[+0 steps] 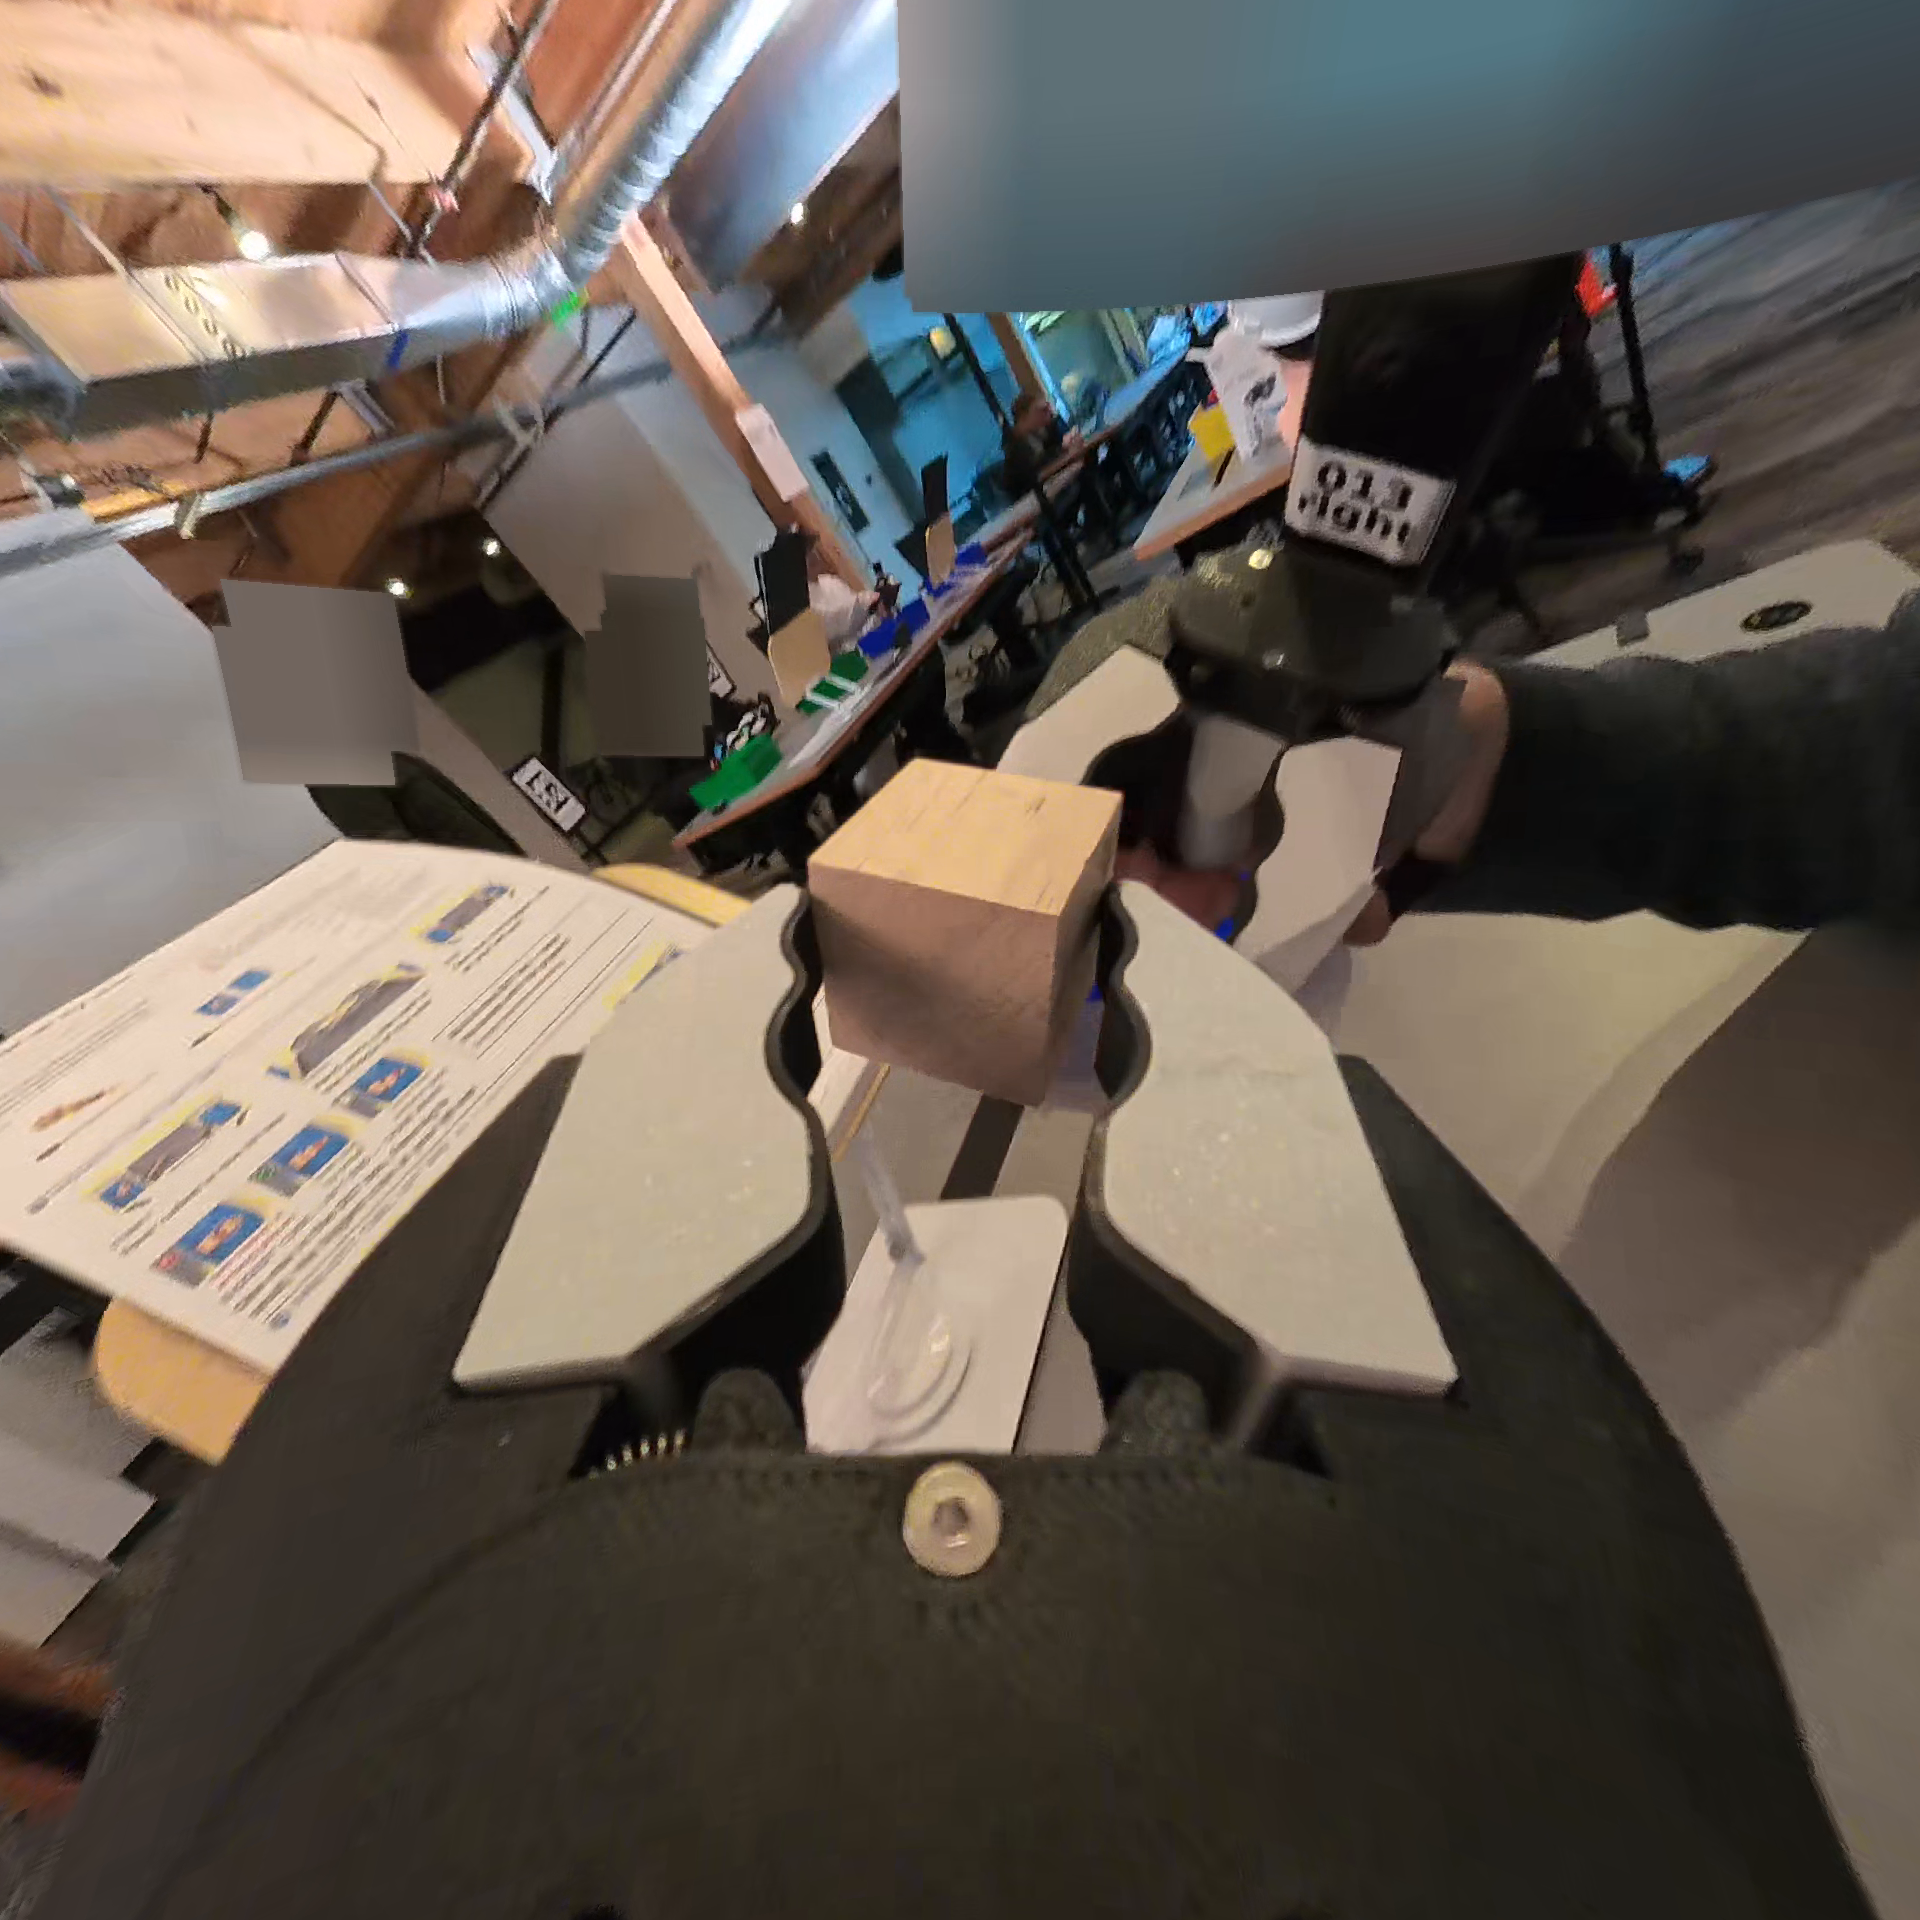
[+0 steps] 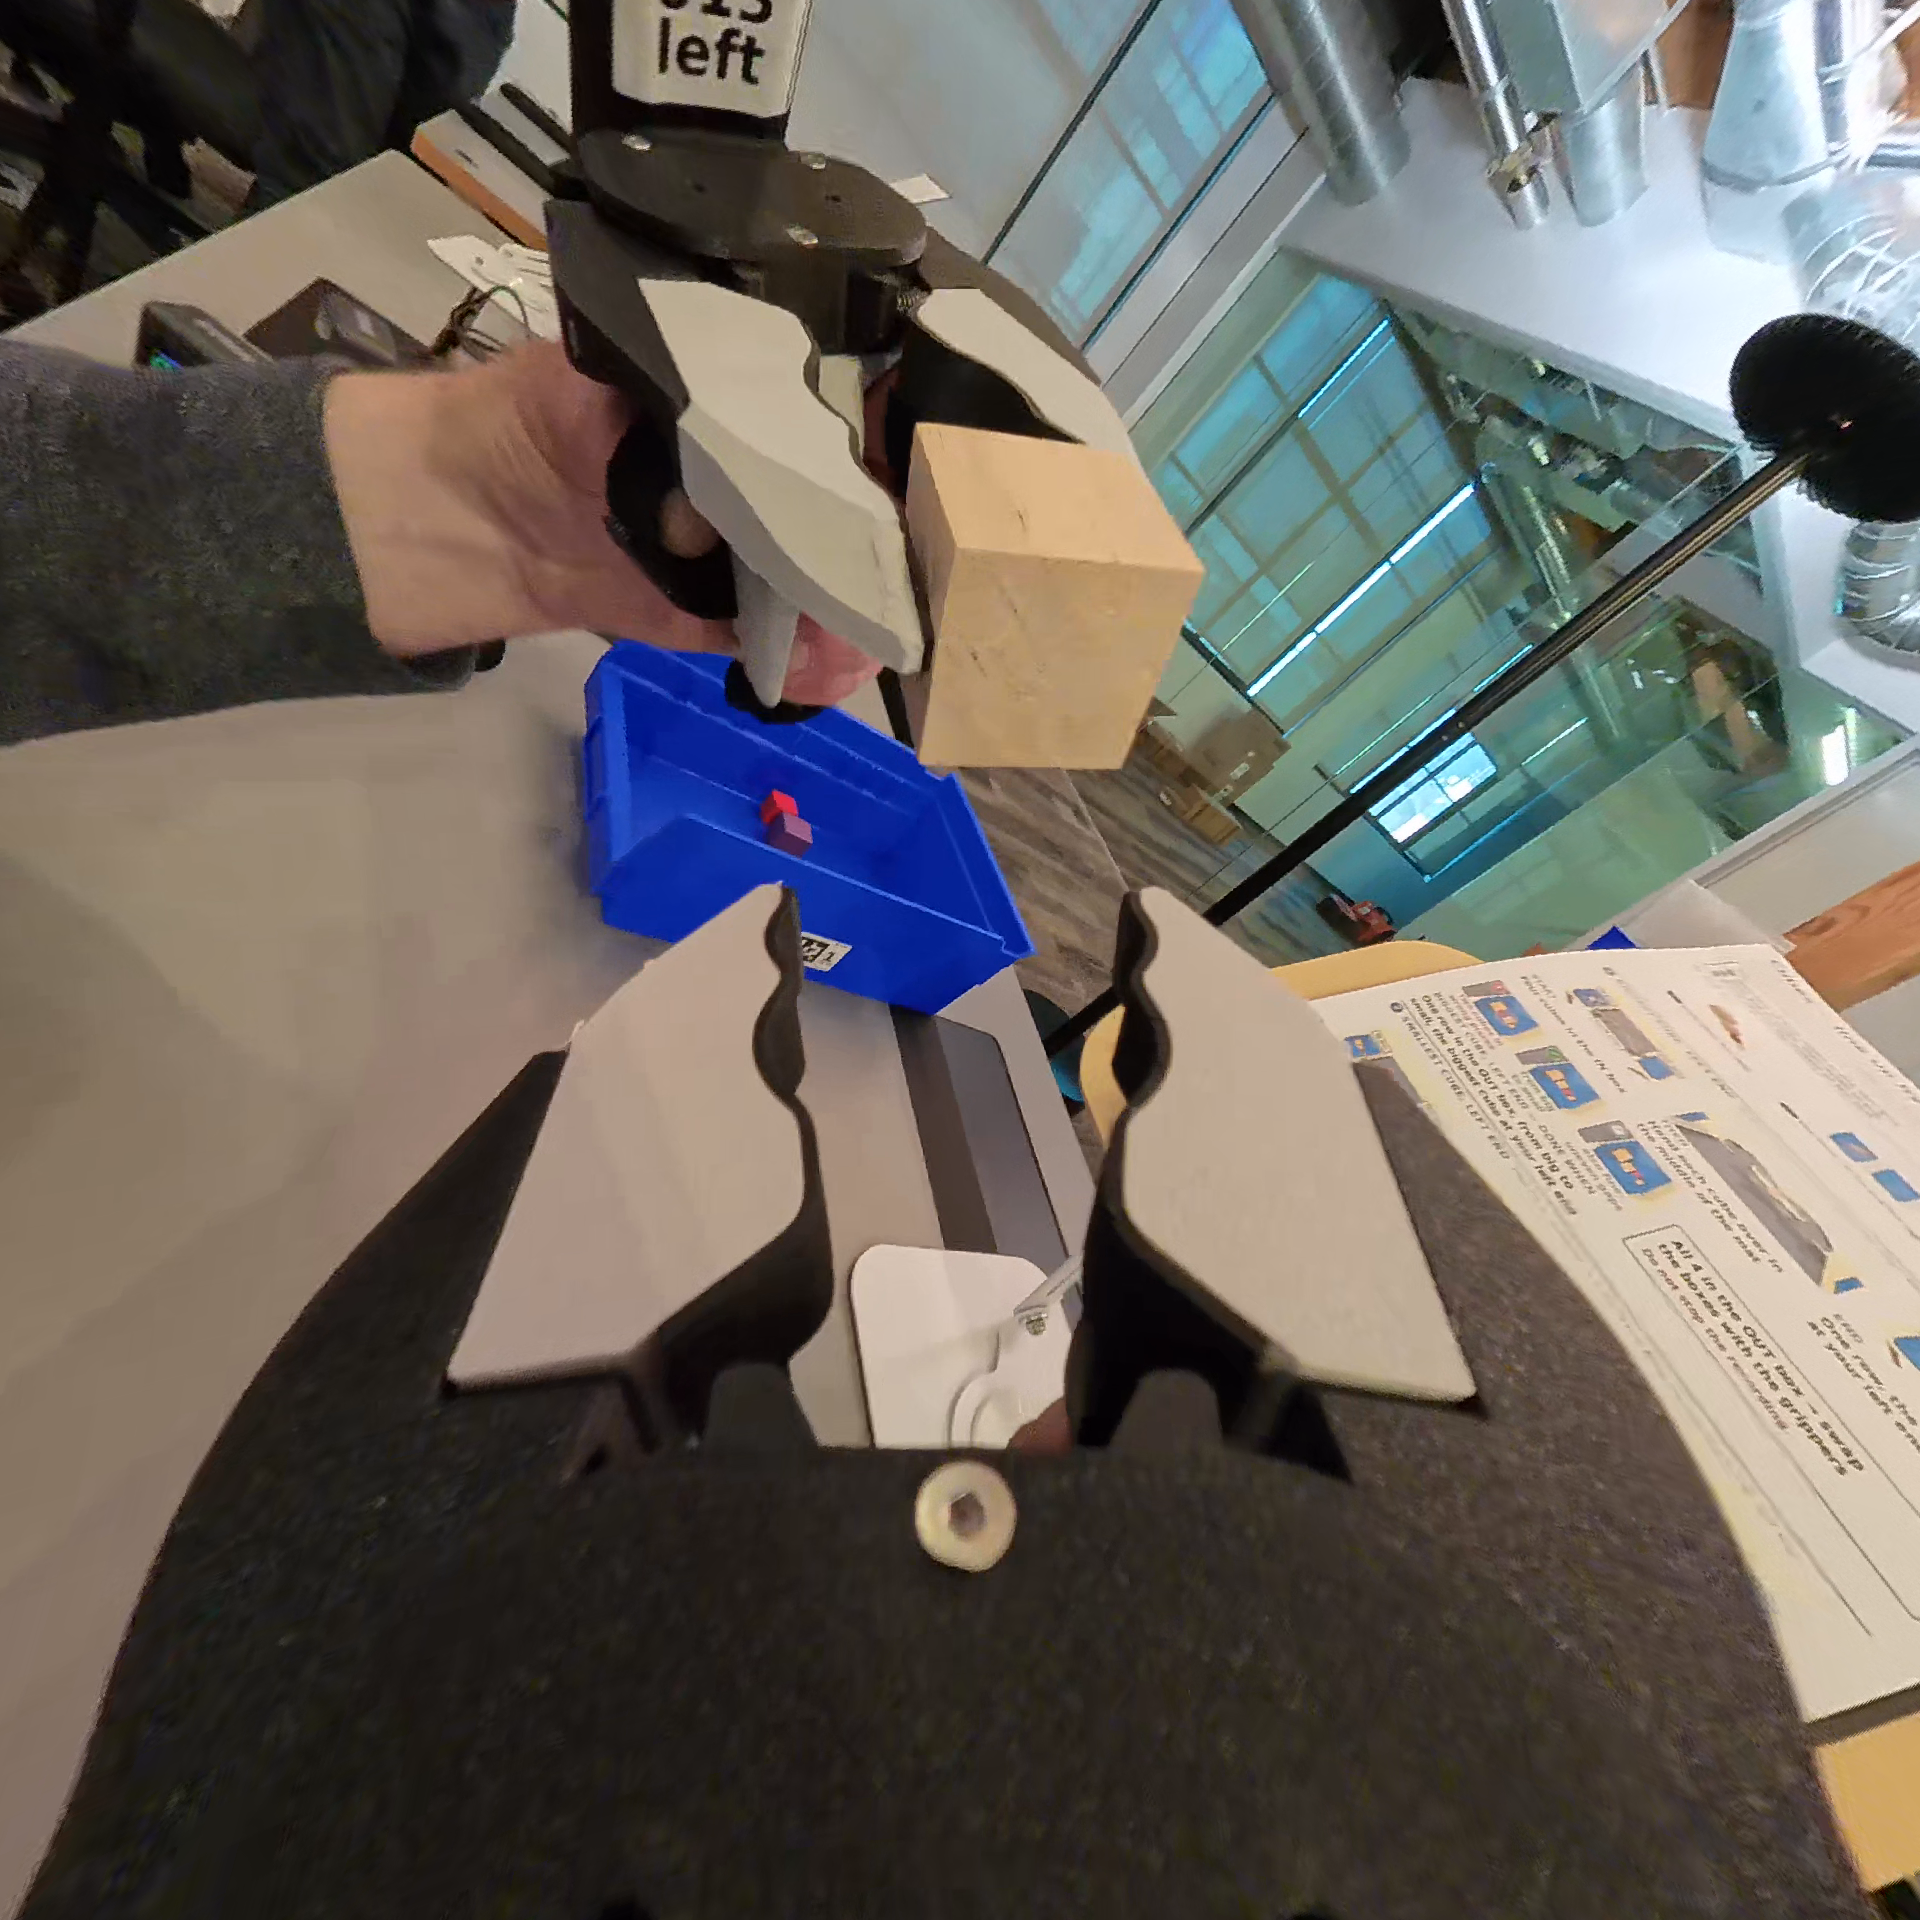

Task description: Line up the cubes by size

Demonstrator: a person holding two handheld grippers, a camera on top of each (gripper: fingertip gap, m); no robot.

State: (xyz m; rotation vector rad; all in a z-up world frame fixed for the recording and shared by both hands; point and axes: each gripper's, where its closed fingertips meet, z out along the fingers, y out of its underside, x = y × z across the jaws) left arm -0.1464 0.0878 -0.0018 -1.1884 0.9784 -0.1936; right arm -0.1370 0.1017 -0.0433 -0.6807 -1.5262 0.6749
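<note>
The left gripper (image 1: 956, 987) is clenching the big wooden cube (image 1: 961, 925) in mid-air, both pads pressing on its flat sides; seen from the right gripper (image 2: 961, 997), that cube (image 2: 1039, 603) is hanging at 12 o'clock, above the far edge of the grey table (image 2: 260, 935). The right gripper is standing released, its jaws wide with nothing between them. I judge the task barely begun: no row is showing yet, and 2 tiny cubes, 1 purple (image 2: 796, 831) and 1 red (image 2: 777, 805), are lying touching inside the blue bin (image 2: 727, 914) at 11 o'clock. The big cube is pale, grainy, sharp-edged wood; the bin is glossy moulded plastic; the printed instruction sheet (image 2: 1662, 1195) is curling at 3 o'clock.
</note>
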